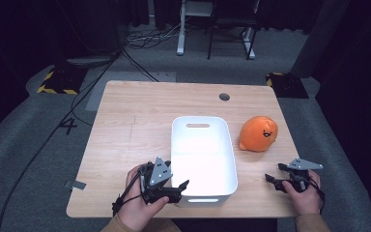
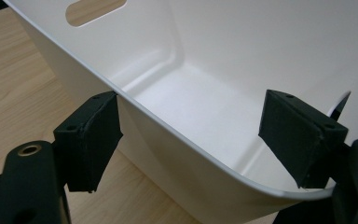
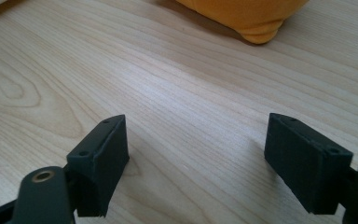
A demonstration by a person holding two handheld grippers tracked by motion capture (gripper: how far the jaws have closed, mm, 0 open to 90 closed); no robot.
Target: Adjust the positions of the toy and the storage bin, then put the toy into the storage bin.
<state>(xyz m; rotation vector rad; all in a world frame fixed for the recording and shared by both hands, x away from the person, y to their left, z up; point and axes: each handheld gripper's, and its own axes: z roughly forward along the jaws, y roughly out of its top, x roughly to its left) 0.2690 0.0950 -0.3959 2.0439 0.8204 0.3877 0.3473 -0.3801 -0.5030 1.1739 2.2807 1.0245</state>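
- Right now the left gripper (image 1: 181, 189) sits at the near left corner of the white rectangular plastic bin (image 1: 203, 193), held in the person's left hand (image 1: 137, 205) at the front edge of the light wooden table (image 1: 125, 125).
- Its jaws stand apart and straddle the bin's rim: in the left gripper view one black pad (image 2: 91, 140) is outside the wall, at the rim, and the other is inside the tub, off the wall. The wall runs between them and is not pinched, so nothing is gripped.
- That white bin stands in the middle of the table, long side running away from the person, with a slot handle (image 1: 198, 125) cut in its far end wall and another in the near end. Its inside is bare white plastic.
- Over at the near right corner of the table, the right gripper (image 1: 272, 180) is held low in the person's right hand (image 1: 305, 195), jaws wide apart with only bare wood between them.
- Beyond it lies the round orange plush toy with a smiling face (image 1: 259, 134), just beside the bin's right wall and apart from both grippers; its lower edge shows at the top of the right gripper view.
- A small dark round hole (image 1: 224, 96) marks the table's far side.
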